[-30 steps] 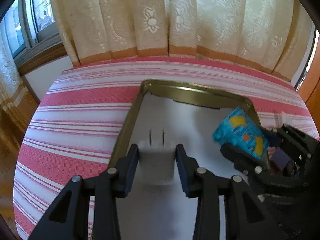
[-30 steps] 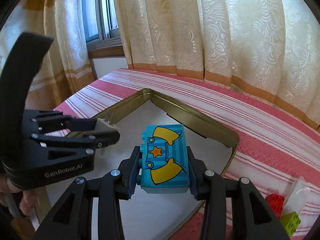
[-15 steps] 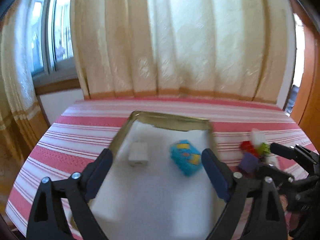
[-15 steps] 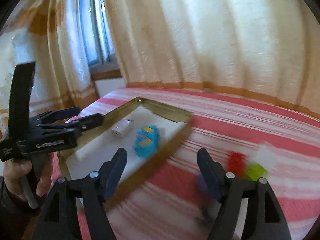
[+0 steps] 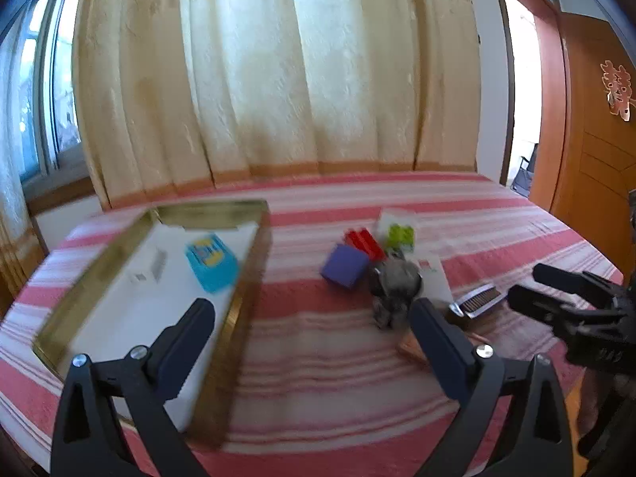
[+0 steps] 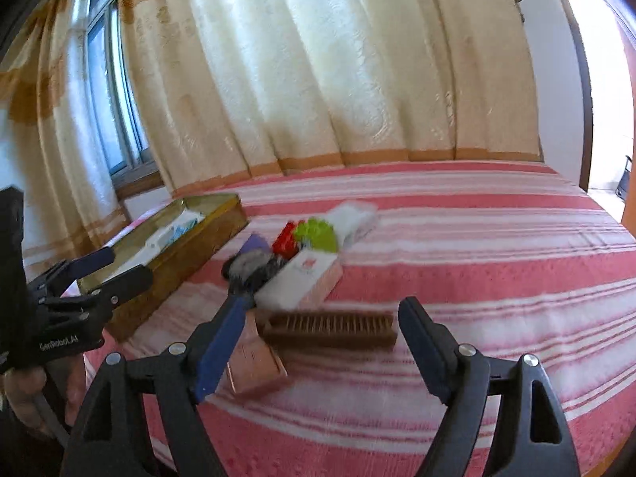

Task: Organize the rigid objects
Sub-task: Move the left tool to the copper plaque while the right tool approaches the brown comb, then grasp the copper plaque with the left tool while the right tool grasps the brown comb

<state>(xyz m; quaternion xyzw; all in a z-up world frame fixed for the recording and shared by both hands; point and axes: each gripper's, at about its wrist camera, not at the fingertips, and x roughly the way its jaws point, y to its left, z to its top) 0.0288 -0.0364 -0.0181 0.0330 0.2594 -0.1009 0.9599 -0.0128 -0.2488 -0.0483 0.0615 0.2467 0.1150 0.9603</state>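
Both grippers are swinging empty over the striped bed (image 5: 318, 357), between one drop and the next pick. The left gripper (image 5: 314, 338) is spreading its fingers, nothing between them; the right gripper (image 6: 322, 342) is opening too, framing a wooden brush (image 6: 330, 328) without touching it. The gold tin tray (image 5: 242, 318) on the left is holding a blue printed brick (image 5: 212, 260) and a white charger (image 5: 145, 268). To its right a purple block (image 5: 344, 266), red brick (image 5: 363, 242) and green brick (image 5: 400, 234) are waiting. Next, I'd guess, the right fingers must drop around the brush. "GenRobot.AI" is showing on the left gripper's body.
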